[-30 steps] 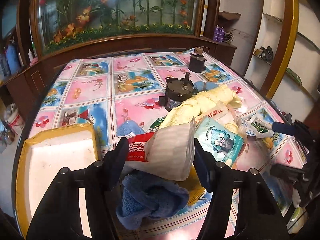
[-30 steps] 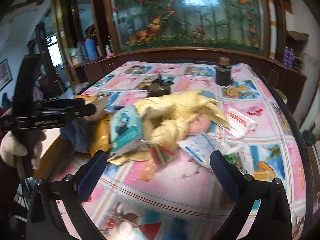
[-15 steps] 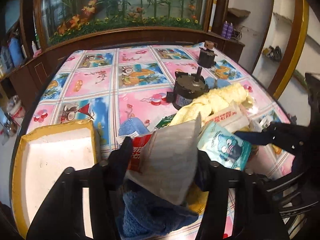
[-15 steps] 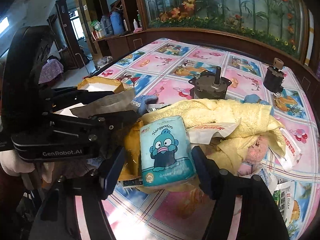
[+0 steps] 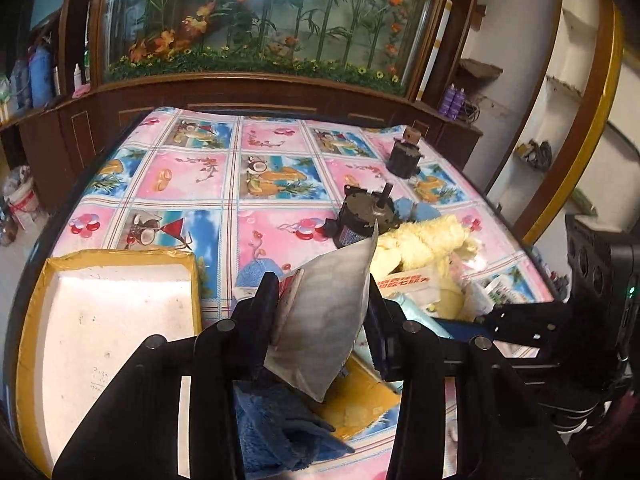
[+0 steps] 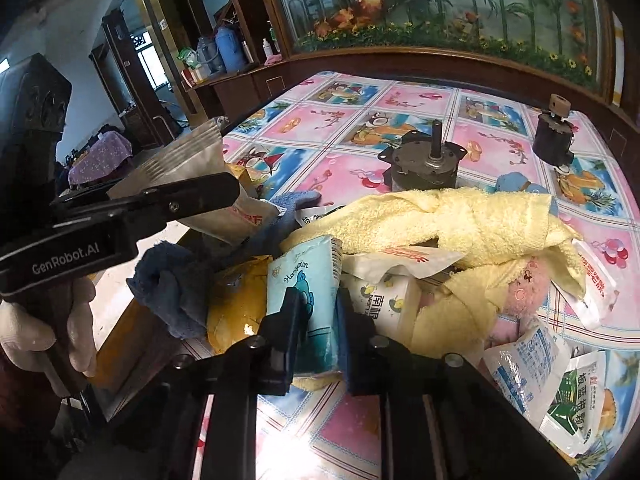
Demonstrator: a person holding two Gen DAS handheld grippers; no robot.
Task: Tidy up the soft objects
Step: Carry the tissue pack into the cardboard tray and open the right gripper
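My left gripper [image 5: 322,300] is shut on a silver-grey wet-wipe pouch [image 5: 326,320] and holds it above a blue towel [image 5: 276,428]. The pouch also shows in the right wrist view [image 6: 188,160]. My right gripper [image 6: 318,312] is shut on a light blue tissue pack with a cartoon fish [image 6: 308,292], at the near edge of a pile. The pile holds a yellow towel [image 6: 440,216], a pink plush [image 6: 524,288] and several white sachets [image 6: 524,356].
A yellow-rimmed white foam tray [image 5: 112,312] lies at the table's near left. Two dark metal motors [image 5: 364,216] [image 5: 404,156] stand beyond the pile on the pink and blue patterned tablecloth [image 5: 192,176]. A wooden cabinet with a planted glass case runs behind.
My right gripper closed on the blue tissue pack. My left gripper lifted the wet-wipe pouch a little higher and tilted it upright.
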